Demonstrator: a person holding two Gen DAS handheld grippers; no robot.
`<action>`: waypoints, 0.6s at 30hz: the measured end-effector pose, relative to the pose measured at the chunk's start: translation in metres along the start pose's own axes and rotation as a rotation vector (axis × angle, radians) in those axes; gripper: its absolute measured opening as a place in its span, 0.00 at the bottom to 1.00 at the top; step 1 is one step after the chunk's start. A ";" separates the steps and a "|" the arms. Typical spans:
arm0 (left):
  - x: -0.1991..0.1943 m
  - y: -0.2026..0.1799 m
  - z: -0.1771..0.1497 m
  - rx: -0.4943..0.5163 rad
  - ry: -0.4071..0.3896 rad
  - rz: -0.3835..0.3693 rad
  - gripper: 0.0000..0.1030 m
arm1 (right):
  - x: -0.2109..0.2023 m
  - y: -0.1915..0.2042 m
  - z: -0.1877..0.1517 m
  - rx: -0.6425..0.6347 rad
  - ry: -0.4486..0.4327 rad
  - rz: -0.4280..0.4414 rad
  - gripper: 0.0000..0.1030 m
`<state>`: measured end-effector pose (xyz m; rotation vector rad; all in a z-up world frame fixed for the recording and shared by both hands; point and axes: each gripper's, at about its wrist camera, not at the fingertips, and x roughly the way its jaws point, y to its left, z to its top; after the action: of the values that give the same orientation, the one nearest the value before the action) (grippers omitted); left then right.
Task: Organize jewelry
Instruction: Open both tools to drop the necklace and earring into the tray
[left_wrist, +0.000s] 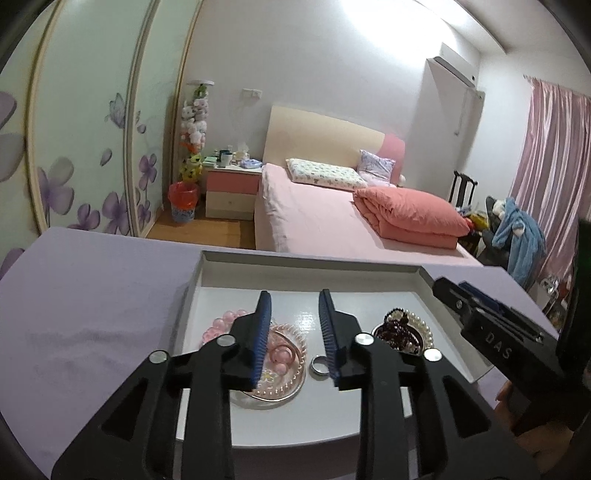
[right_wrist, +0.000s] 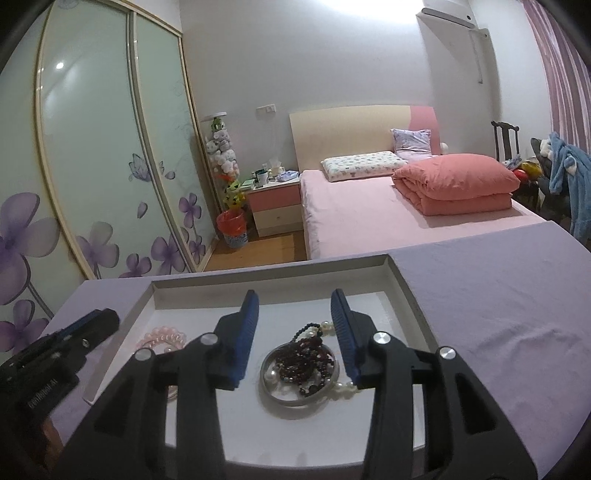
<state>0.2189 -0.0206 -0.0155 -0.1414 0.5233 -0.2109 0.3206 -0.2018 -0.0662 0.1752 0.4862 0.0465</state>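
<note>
Nearest the cameras, the left gripper hangs over a white tray with its jaws parted and nothing between them; below it lie a pearl-rimmed dish holding pink hoops, a silver ring just beside the dish, and a pink bead bracelet touching the dish's far left edge. The right gripper also stands open and empty above a silver bangle, inside which sits a heap of dark red beads tangled with a pearl strand. The tray rests on a lilac cloth-covered surface. Beyond its far edge comes a strip of wooden floor and a bed in pink sheets, with a folded coral quilt and two pillows. Left of the bed stands a pink-and-cream nightstand, a red-lined bin and a column of soft toys. A sliding wardrobe with purple flowers fills the left wall; pink curtains hang at the right.
</note>
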 end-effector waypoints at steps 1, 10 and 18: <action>-0.001 0.001 0.001 -0.004 -0.002 0.002 0.28 | -0.001 0.000 0.000 0.001 0.002 -0.002 0.40; -0.018 0.006 0.002 -0.018 -0.010 0.019 0.32 | -0.014 -0.001 -0.001 -0.003 -0.002 -0.001 0.40; -0.051 0.007 -0.001 0.017 -0.035 0.080 0.51 | -0.060 0.002 -0.006 -0.017 -0.042 0.000 0.65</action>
<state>0.1765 -0.0014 0.0067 -0.1074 0.4917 -0.1345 0.2651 -0.2041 -0.0434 0.1594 0.4433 0.0473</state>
